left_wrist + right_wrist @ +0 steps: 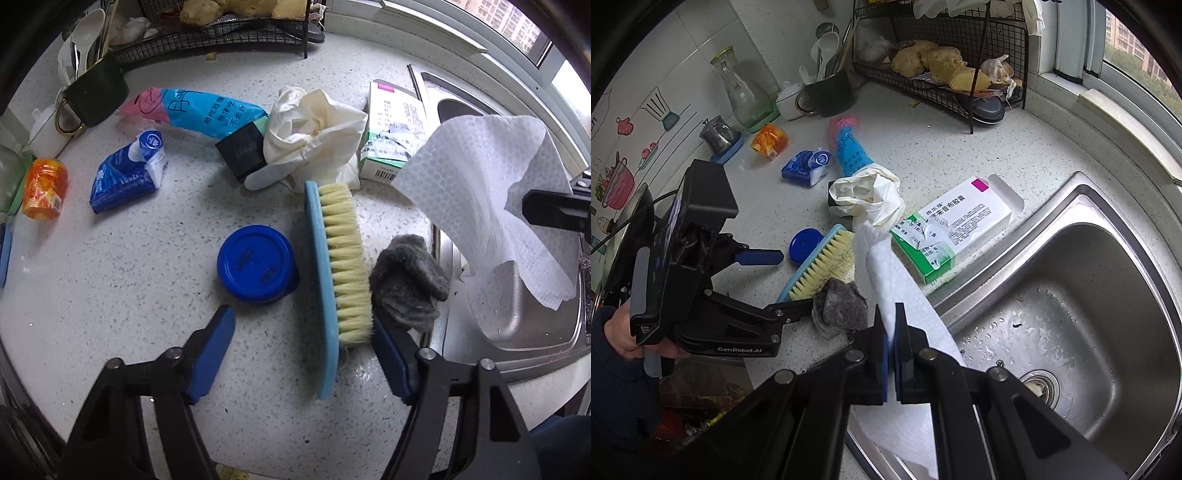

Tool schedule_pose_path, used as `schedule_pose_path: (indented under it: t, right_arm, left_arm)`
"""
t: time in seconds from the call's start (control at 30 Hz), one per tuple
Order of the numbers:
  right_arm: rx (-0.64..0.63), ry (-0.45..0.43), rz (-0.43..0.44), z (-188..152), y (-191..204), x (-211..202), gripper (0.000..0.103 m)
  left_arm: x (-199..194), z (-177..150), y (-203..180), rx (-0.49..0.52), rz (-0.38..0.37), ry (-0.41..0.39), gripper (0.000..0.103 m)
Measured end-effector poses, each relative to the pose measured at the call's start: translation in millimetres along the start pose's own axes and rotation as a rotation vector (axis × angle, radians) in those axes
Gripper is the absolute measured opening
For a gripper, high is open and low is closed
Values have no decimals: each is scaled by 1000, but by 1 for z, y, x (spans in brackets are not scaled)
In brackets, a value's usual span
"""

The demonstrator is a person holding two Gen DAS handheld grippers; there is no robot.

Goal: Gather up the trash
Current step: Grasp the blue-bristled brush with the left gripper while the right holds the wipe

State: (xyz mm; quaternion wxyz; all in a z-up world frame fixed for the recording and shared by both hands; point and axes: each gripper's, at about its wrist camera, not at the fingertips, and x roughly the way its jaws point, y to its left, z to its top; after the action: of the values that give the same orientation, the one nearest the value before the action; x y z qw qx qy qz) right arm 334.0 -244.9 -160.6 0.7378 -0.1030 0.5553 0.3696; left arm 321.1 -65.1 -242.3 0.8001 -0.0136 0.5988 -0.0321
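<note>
My right gripper [891, 326] is shut on a white paper towel [886, 269] that hangs over the sink's edge; the towel [487, 192] also shows at the right of the left wrist view. My left gripper [303, 328] points down at the counter, open, its jaws astride a blue scrubbing brush [334, 266] lying on its side. Its right fingertip [384, 339] is against the bristles, and the left one stands apart from the brush's back. A grey wad [406, 284] lies just right of the brush, a blue-lidded jar [256, 269] just left.
Further back lie crumpled white gloves [314, 133], a green-and-white medicine box [395, 133], a blue snack wrapper [199, 109], a blue tissue pack [127, 173] and an orange jar [44, 188]. The steel sink [1071, 314] is to the right. A wire rack [942, 74] stands at the back.
</note>
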Motion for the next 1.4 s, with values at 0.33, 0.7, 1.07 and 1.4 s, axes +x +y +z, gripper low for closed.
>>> schedule_pose_path:
  t: [0.33, 0.7, 1.07, 1.4]
  right_arm:
    - [-14, 2, 21, 1, 8, 3, 2]
    - [-49, -10, 29, -3, 32, -9, 2]
    - [-40, -28, 9, -25, 65, -28, 2]
    - [14, -69, -23, -54, 117, -41, 2]
  left_arm:
    - [-3, -6, -3, 28, -16, -25, 23]
    - [-51, -36, -1, 86, -29, -87, 23]
    - [-95, -70, 5, 131, -51, -129, 23]
    - [-127, -113, 10, 198, -70, -170, 23]
